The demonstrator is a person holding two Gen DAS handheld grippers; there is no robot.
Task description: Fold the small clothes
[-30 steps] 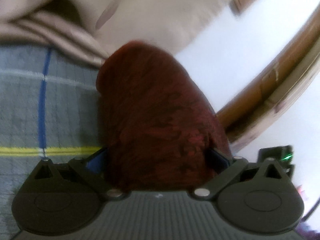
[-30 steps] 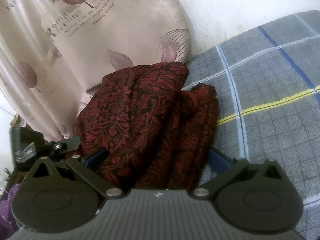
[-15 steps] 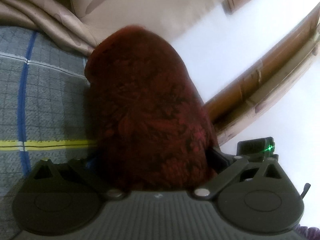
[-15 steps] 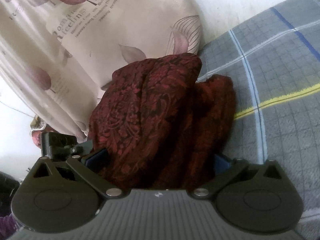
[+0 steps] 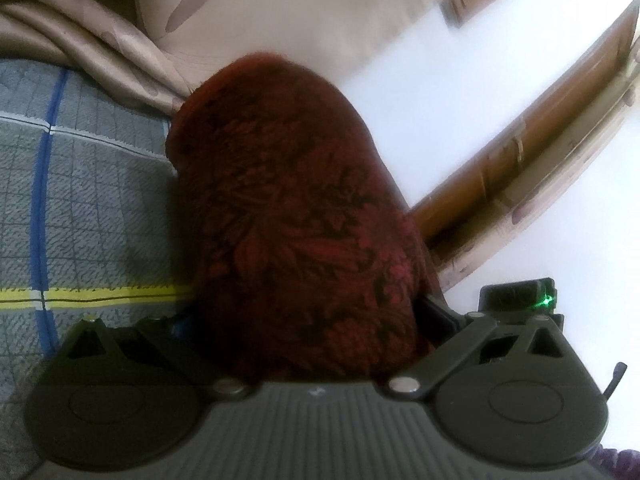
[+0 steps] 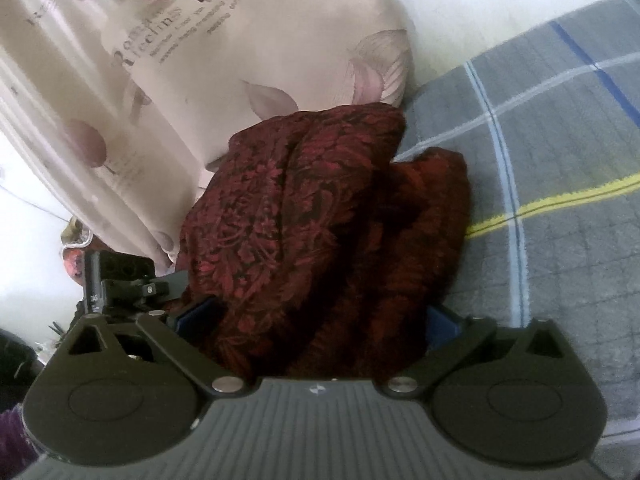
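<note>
A dark red garment with a black floral pattern (image 5: 296, 220) fills the middle of the left wrist view and drapes over my left gripper (image 5: 308, 320), which is shut on it. The fingers are hidden under the cloth. In the right wrist view the same garment (image 6: 312, 216) hangs bunched in folds over my right gripper (image 6: 320, 320), which is also shut on it. The other gripper's body (image 6: 120, 280) shows at the left, next to the cloth. The garment is held above a grey plaid bedcover (image 6: 560, 200).
A beige pillow with leaf print and lettering (image 6: 200, 48) lies behind the garment, also seen in the left wrist view (image 5: 260, 12). The grey bedcover with blue and yellow stripes (image 5: 80, 200) is at left. A wooden bed frame (image 5: 520, 152) and white wall are at right.
Both grippers keep their hold on the red garment. The views have shifted slightly; the garment has swung a little relative to the pillow and bedcover.
</note>
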